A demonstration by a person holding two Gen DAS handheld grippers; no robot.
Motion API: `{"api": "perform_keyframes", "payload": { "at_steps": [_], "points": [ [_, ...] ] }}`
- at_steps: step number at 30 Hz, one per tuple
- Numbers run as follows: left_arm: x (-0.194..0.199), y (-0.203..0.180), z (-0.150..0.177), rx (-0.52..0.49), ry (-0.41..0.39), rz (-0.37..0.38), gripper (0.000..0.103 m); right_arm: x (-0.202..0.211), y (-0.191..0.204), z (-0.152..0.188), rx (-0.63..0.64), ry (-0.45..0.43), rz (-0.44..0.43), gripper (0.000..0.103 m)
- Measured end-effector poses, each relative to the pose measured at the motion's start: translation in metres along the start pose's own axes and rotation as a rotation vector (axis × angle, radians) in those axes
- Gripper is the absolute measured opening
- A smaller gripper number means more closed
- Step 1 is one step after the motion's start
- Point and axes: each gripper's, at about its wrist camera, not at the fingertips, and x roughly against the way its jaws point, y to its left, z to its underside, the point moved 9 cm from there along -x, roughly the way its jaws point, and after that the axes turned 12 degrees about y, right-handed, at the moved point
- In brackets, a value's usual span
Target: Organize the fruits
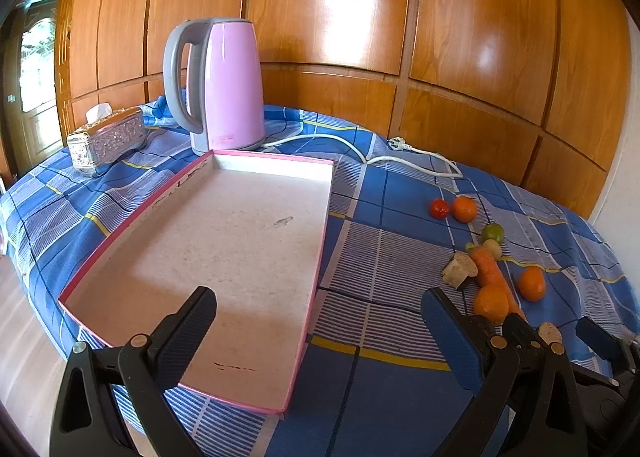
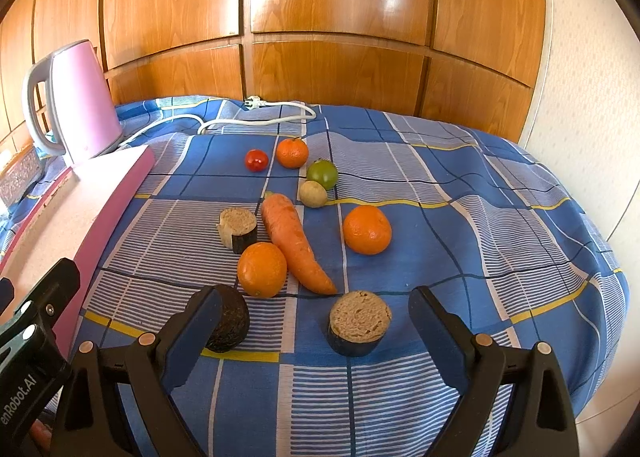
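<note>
One bit of lettering reads — "enRobot.AI", white on the black body of the left gripper (image 2: 30,321), its start cut off. The kettle (image 1: 224,85) carries a pink label — too small to read.

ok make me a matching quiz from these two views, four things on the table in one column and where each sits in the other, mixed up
Things:
1. kettle
2. red tomato
3. carrot
4. tissue box

Places:
A. between two oranges
B. left of the kettle, near the table edge
C. just behind the tray's far rim
D. left of the farthest orange

Pairs: 1-C, 2-D, 3-A, 4-B
</note>
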Motion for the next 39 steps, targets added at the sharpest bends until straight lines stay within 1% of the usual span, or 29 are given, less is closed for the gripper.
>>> {"api": "perform_keyframes", "payload": {
  "at_steps": [3,5,7,9,11,12,13,14,17,18,19,21,22,24,27,29,32,35,36,37,39],
  "points": [
    [0.003,0.0,-0.001,0.0,-0.01,0.016,0.103,0.001,-0.002,0.0,-0.005,0.002,-0.013,0.096],
    [0.004,-0.002,-0.001,-0.007,-0.017,0.025,0.103,0.001,-0.003,0.0,-0.013,0.012,-0.035,0.09],
    [0.003,-0.01,0.0,-0.048,-0.005,0.028,0.103,0.002,-0.007,-0.001,-0.045,0.02,-0.087,0.087],
    [0.004,-0.019,0.002,-0.092,-0.005,0.039,0.103,0.006,-0.018,-0.003,-0.104,0.018,-0.134,0.078],
    [0.005,-0.03,0.005,-0.138,-0.003,0.068,0.103,0.01,-0.03,-0.005,-0.15,0.018,-0.159,0.055],
    [0.005,-0.033,0.006,-0.154,-0.002,0.072,0.101,0.011,-0.036,-0.004,-0.166,0.022,-0.163,0.052],
    [0.004,-0.038,0.007,-0.173,-0.001,0.083,0.096,0.012,-0.039,-0.004,-0.171,0.028,-0.165,0.047],
    [0.002,-0.042,0.008,-0.188,0.01,0.103,0.093,0.011,-0.04,-0.002,-0.172,0.042,-0.176,0.045],
    [-0.003,-0.05,0.011,-0.21,0.037,0.129,0.089,0.007,-0.037,0.006,-0.164,0.087,-0.209,0.044],
    [-0.004,-0.053,0.012,-0.219,0.048,0.145,0.083,0.006,-0.037,0.007,-0.162,0.091,-0.206,0.044],
    [-0.004,-0.055,0.014,-0.224,0.054,0.157,0.08,0.005,-0.036,0.007,-0.16,0.097,-0.211,0.044],
    [-0.004,-0.061,0.018,-0.242,0.066,0.187,0.079,0.003,-0.033,0.01,-0.155,0.117,-0.23,0.044],
    [-0.005,-0.065,0.019,-0.253,0.073,0.201,0.076,0.002,-0.033,0.011,-0.156,0.124,-0.234,0.044],
    [-0.005,-0.075,0.024,-0.285,0.093,0.238,0.074,-0.002,-0.034,0.012,-0.159,0.138,-0.226,0.044],
    [-0.006,-0.087,0.031,-0.336,0.106,0.244,0.074,-0.009,-0.038,0.014,-0.188,0.168,-0.215,0.044],
    [-0.01,-0.093,0.034,-0.343,0.128,0.262,0.074,-0.014,-0.042,0.015,-0.205,0.187,-0.2,0.044],
    [-0.019,-0.099,0.039,-0.355,0.169,0.272,0.073,-0.018,-0.04,0.016,-0.191,0.205,-0.182,0.044],
    [-0.024,-0.104,0.041,-0.367,0.187,0.273,0.071,-0.023,-0.034,0.017,-0.165,0.226,-0.166,0.044],
    [-0.025,-0.104,0.041,-0.365,0.189,0.272,0.071,-0.025,-0.033,0.017,-0.159,0.232,-0.16,0.042],
    [-0.029,-0.105,0.04,-0.363,0.195,0.271,0.071,-0.025,-0.032,0.017,-0.154,0.234,-0.15,0.037],
    [-0.034,-0.107,0.04,-0.358,0.21,0.275,0.071,-0.026,-0.033,0.016,-0.154,0.231,-0.146,0.038]
  ]
}}
